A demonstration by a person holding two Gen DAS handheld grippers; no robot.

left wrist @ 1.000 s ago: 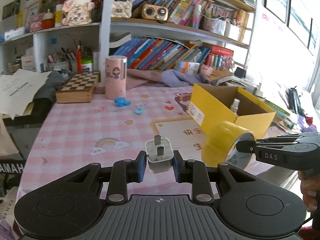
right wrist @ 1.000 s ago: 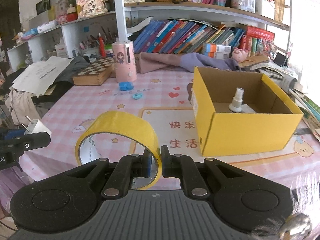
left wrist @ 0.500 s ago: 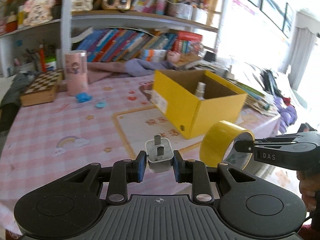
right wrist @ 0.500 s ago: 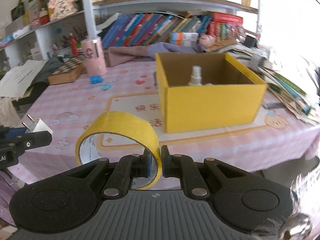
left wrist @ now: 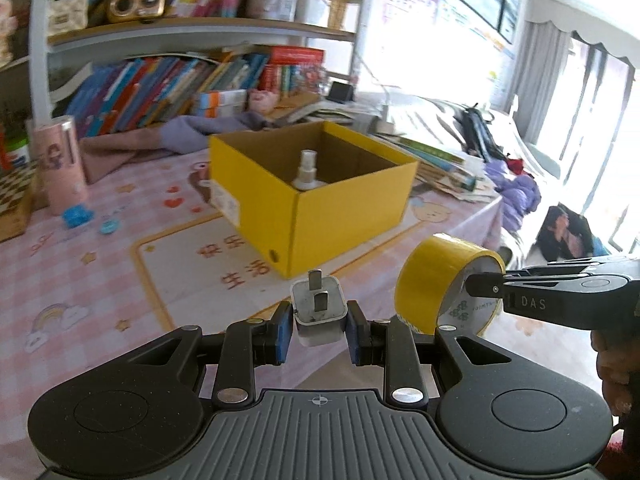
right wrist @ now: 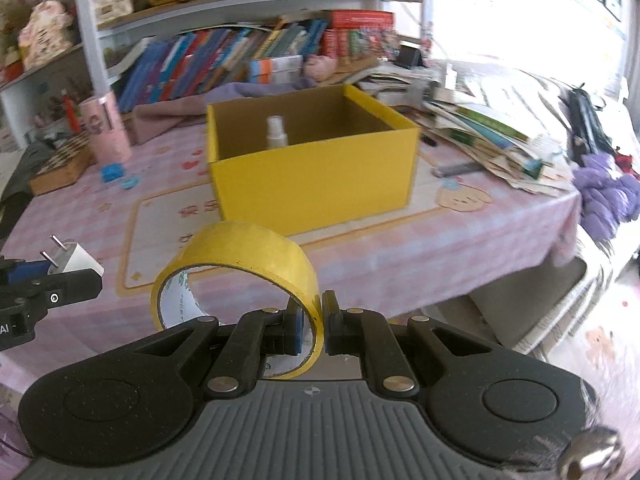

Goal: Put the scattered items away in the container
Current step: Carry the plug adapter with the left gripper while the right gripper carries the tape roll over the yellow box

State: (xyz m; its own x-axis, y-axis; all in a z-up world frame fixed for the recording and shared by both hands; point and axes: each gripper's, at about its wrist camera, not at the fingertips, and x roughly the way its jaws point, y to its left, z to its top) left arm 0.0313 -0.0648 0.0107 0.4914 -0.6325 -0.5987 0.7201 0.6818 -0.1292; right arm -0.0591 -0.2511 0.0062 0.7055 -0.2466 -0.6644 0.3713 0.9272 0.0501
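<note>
My left gripper [left wrist: 319, 330] is shut on a white plug adapter [left wrist: 319, 314], prongs up, held above the table's near edge; the adapter also shows in the right wrist view [right wrist: 78, 262]. My right gripper [right wrist: 312, 326] is shut on the rim of a yellow tape roll [right wrist: 240, 258], which also shows in the left wrist view [left wrist: 434, 280]. The open yellow box [left wrist: 340, 208] stands ahead on the pink tablecloth, and in the right wrist view [right wrist: 316, 176] it is straight ahead. A small white spray bottle [right wrist: 277, 132] stands inside it.
A pink cylinder [left wrist: 60, 164], a blue clip [left wrist: 76, 216] and a small blue piece [left wrist: 110, 226] lie at the left. A chessboard box [right wrist: 62, 162] is far left. Stacked books and papers [right wrist: 492, 136] crowd the right edge. Shelves with books rise behind.
Both grippers have swung right with their loads. The yellow box now sits more centred in both views. The grips have not changed.
</note>
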